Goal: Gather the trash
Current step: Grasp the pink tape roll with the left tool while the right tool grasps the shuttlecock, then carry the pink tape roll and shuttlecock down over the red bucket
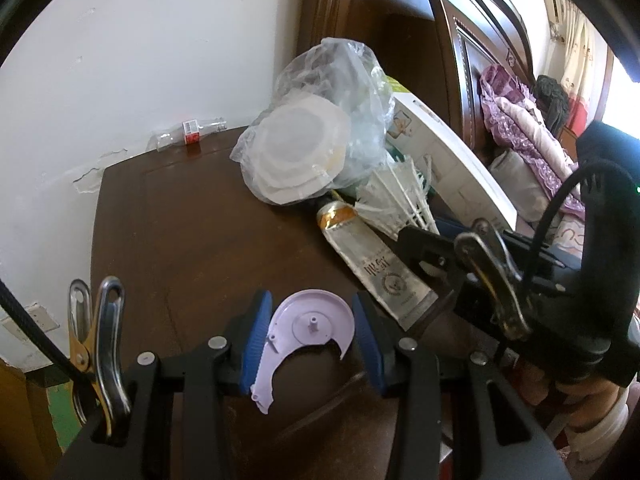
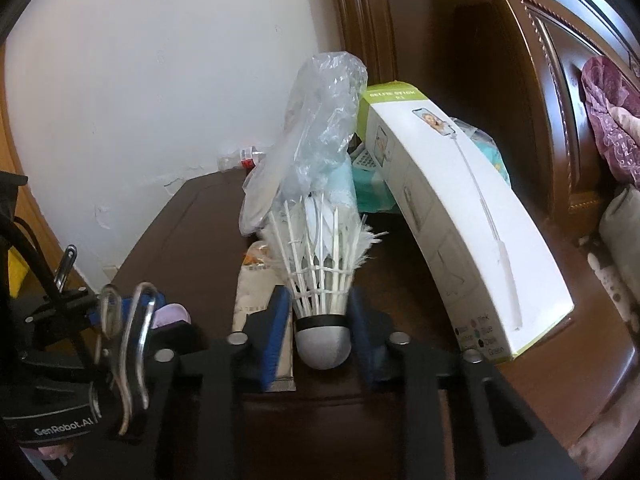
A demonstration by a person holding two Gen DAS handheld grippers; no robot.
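A broken lilac plastic disc [image 1: 312,320] sits between the blue pads of my left gripper [image 1: 313,340], which is shut on it just above the dark wooden tabletop [image 1: 180,220]. In the right wrist view a white feather shuttlecock [image 2: 322,280] stands upright with its grey cork base clamped in my right gripper [image 2: 320,336]. The shuttlecock [image 1: 400,200] also shows in the left wrist view, to the right of the left gripper. The lilac disc [image 2: 172,316] appears at the left edge of the right wrist view.
A flattened silver tube [image 1: 372,264] lies between the two grippers. Behind it are a clear bag of white plastic lids [image 1: 304,152], a white selfie-stick box [image 2: 460,220] and an empty bottle [image 1: 190,134] by the wall. A wooden headboard [image 2: 540,80] rises at the right.
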